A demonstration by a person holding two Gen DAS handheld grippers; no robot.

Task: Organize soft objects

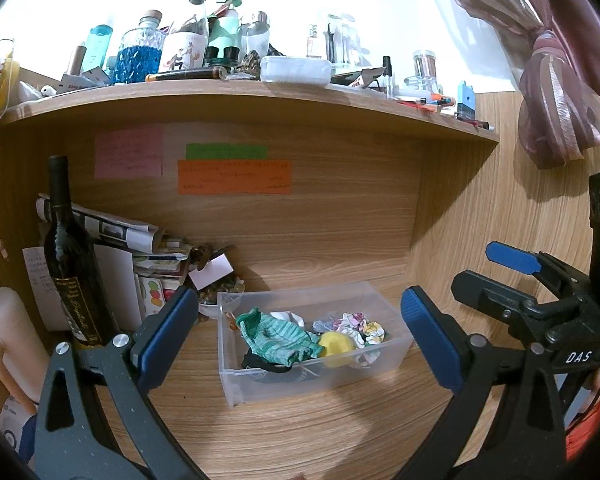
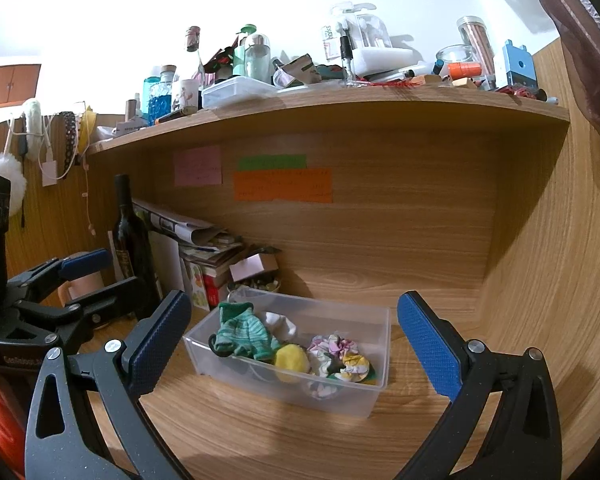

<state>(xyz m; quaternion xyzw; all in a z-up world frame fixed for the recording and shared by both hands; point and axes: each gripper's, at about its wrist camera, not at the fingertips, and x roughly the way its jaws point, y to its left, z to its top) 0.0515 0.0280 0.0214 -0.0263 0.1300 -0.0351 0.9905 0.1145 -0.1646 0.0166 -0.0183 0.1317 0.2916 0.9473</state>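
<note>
On the desk (image 1: pixel 300 432), below the shelf (image 1: pixel 260 96), stands a clear bin (image 1: pixel 384 300) that holds the soft objects: a green striped sock (image 1: pixel 278 340), a white cloth (image 1: pixel 286 317) behind it, a yellow ball (image 1: pixel 336 345), patterned scrunchies (image 1: pixel 358 326) at the right end and a black band (image 1: pixel 268 365) against the front wall. The left gripper (image 1: pixel 300 340) hangs in front of the bin with jaws spread wide and nothing between them; the right gripper (image 2: pixel 294 344) is likewise wide and empty, just beside the left one and aimed at the same bin. No soft object shows on the bare desk around the bin (the areas below both cameras are hidden), so the gathering step appears done or close to done, and the step in hand is judged to be a check or a retreat. If more sorting is required, the next move calls for lowering one gripper over the rim and closing on a single item, since the pieces lie touching and overlapped. A bottle (image 1: pixel 66 260) and a paper stack (image 1: pixel 148 248) stand near the bin at left; keep the left gripper away from them
</note>
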